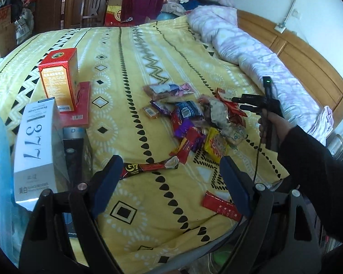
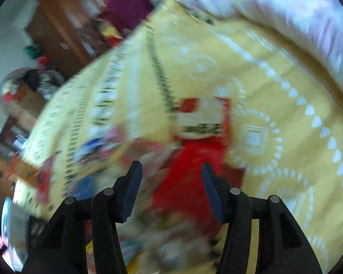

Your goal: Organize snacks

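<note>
While both tongs hang open over the bed, the snacks lie loose on its yellow patterned cover.

Left tongs stand wide apart with nothing between the pads, above a G7 coffee stick near the bed's near edge; a red sachet lies just beside their right finger. Most wrappers sit heaped toward the middle of the bed, a yellow packet at the near side of the heap. Toward the left edge stand an orange-red box on a flat red box, and a white carton (numbered 377). Right tongs, held in a dark-sleeved hand, gape part-open over a red packet; that view is too blurred to tell contact. A lilac quilt lies along the headboard edge.
</note>
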Action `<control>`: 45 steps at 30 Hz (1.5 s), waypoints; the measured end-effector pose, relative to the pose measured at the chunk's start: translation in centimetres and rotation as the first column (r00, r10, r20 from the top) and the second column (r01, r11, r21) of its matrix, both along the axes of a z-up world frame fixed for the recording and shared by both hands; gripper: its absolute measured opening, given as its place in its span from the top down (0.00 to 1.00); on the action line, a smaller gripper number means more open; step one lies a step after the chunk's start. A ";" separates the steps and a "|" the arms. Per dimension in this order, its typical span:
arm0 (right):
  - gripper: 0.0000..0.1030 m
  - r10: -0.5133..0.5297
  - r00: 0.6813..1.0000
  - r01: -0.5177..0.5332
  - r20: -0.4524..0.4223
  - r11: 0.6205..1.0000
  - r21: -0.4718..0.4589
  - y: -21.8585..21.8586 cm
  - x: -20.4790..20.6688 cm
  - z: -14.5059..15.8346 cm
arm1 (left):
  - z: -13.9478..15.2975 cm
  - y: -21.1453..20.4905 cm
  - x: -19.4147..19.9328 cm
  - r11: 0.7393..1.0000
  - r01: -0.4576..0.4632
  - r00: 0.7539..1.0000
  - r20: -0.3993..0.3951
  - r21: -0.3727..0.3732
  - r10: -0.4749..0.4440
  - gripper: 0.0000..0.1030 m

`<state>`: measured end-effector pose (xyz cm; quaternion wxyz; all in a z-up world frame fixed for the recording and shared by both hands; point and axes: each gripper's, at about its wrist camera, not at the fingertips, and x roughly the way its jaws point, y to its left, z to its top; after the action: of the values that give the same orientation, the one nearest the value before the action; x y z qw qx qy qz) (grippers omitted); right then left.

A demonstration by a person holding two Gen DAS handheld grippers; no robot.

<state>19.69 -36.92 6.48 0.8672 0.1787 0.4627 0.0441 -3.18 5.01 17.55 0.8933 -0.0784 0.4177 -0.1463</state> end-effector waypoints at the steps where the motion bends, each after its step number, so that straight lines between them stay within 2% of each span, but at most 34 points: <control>1: 0.43 -0.008 0.999 0.008 -0.032 1.000 0.004 -0.3 1.0 -1.1 | -0.3 -0.2 0.0 1.000 -0.001 1.000 -0.006 0.005 0.001 0.16; 2: 0.41 -0.027 0.997 0.026 -0.066 1.000 -0.017 -0.5 2.0 -2.5 | -0.5 -0.2 0.0 1.000 -0.002 1.000 -0.013 0.009 0.002 0.16; 3: 0.36 -0.031 0.997 0.030 -0.071 1.000 -0.010 -0.4 2.3 -3.3 | -0.7 -0.2 0.1 1.000 -0.004 1.000 -0.021 0.012 0.004 0.16; 4: 0.36 -0.041 0.996 0.041 -0.079 0.999 0.003 0.2 2.6 -4.1 | -1.0 -0.2 0.3 1.000 -0.007 1.000 -0.026 0.013 0.008 0.16; 6: 0.33 -0.030 0.997 0.031 -0.073 1.000 0.007 2.2 2.5 -4.4 | -1.3 -0.1 0.5 1.000 -0.016 0.999 -0.037 0.005 0.016 0.16; 9: 0.33 0.133 0.990 -0.129 -0.038 0.987 0.092 8.0 2.0 -3.3 | -1.3 0.1 0.5 1.000 -0.024 0.999 -0.040 0.004 0.024 0.16; 11: 0.33 0.284 0.956 -0.269 -0.069 0.948 0.171 13.0 1.8 -2.9 | -0.9 0.5 0.2 0.999 -0.039 0.999 -0.035 0.002 0.039 0.16; 13: 0.33 0.401 0.913 -0.394 -0.073 0.914 0.096 17.8 1.1 -1.5 | -0.4 1.1 -0.3 0.998 -0.057 0.998 -0.026 -0.001 0.057 0.16; 14: 0.35 0.436 0.898 -0.428 -0.055 0.897 0.113 18.8 0.7 -0.6 | 0.0 1.4 -0.7 0.998 -0.069 0.998 -0.015 0.001 0.069 0.15; 16: 0.36 0.492 0.871 -0.488 0.009 0.861 0.142 19.7 -1.1 2.3 | 0.6 2.1 -1.3 0.996 -0.089 0.996 0.000 -0.001 0.089 0.15; 17: 0.35 0.519 0.853 -0.521 0.046 0.846 0.118 19.8 -2.8 4.4 | 0.8 2.5 -1.5 0.995 -0.098 0.995 0.004 -0.005 0.098 0.15; 19: 0.32 0.553 0.829 -0.558 0.079 0.827 0.070 19.8 -5.8 6.8 | 1.0 3.0 -2.1 0.993 -0.112 0.994 0.012 -0.024 0.112 0.15; 20: 0.32 0.586 0.806 -0.590 0.080 0.807 0.033 19.6 -8.3 7.8 | 1.0 3.1 -2.3 0.993 -0.116 0.993 0.012 -0.032 0.117 0.15; 22: 0.32 0.633 0.773 -0.632 0.050 0.774 -0.035 19.3 -12.5 7.9 | 1.0 3.2 -2.8 0.992 -0.120 0.993 0.011 -0.049 0.120 0.15; 24: 0.33 0.656 0.754 -0.653 0.013 0.752 -0.095 18.9 -17.0 7.0 | 1.0 3.1 -3.4 0.992 -0.116 0.993 0.017 -0.051 0.117 0.15; 26: 0.37 0.652 0.758 -0.649 -0.025 0.751 -0.120 18.3 -21.2 5.6 | 1.0 2.9 -3.9 0.992 -0.112 0.993 0.019 -0.054 0.113 0.15; 27: 0.38 0.648 0.760 -0.649 -0.049 0.754 -0.104 18.1 -23.0 4.5 | 0.9 2.8 -4.2 0.993 -0.108 0.994 0.017 -0.056 0.110 0.15; 30: 0.41 0.643 0.758 -0.653 -0.112 0.749 -0.113 18.2 -26.4 1.2 | 0.6 2.4 -4.8 0.994 -0.098 0.995 0.008 -0.048 0.099 0.15; 32: 0.42 0.639 0.753 -0.657 -0.154 0.739 -0.149 18.7 -27.5 -1.0 | 0.4 2.0 -4.9 0.995 -0.088 0.996 0.001 -0.040 0.088 0.15; 35: 0.42 0.608 0.777 -0.629 -0.163 0.751 -0.200 18.6 -27.7 -2.8 | 0.1 1.4 -5.0 0.996 -0.077 0.997 -0.012 -0.037 0.076 0.15; 38: 0.43 0.596 0.782 -0.623 -0.184 0.759 -0.190 18.6 -27.4 -4.2 | -0.3 0.7 -5.0 0.997 -0.068 0.997 -0.024 -0.043 0.067 0.15; 40: 0.52 0.599 0.776 -0.630 -0.195 0.749 -0.206 18.8 -27.5 -5.0 | -0.4 0.3 -4.7 0.997 -0.063 0.998 -0.033 -0.039 0.062 0.15; 42: 0.63 0.586 0.793 -0.609 -0.168 0.771 -0.186 18.2 -27.4 -4.4 | -0.5 0.0 -4.7 0.998 -0.059 0.998 -0.033 -0.034 0.058 0.15; 45: 0.69 0.595 0.802 -0.596 -0.054 0.792 -0.130 17.9 -27.4 -1.1 | -0.3 -0.2 -4.8 0.998 -0.064 0.998 -0.021 -0.020 0.063 0.15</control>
<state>-7.75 -18.98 5.41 0.8171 -0.0372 0.5020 0.2811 -7.97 4.81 17.29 0.8923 -0.1025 0.4227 -0.1213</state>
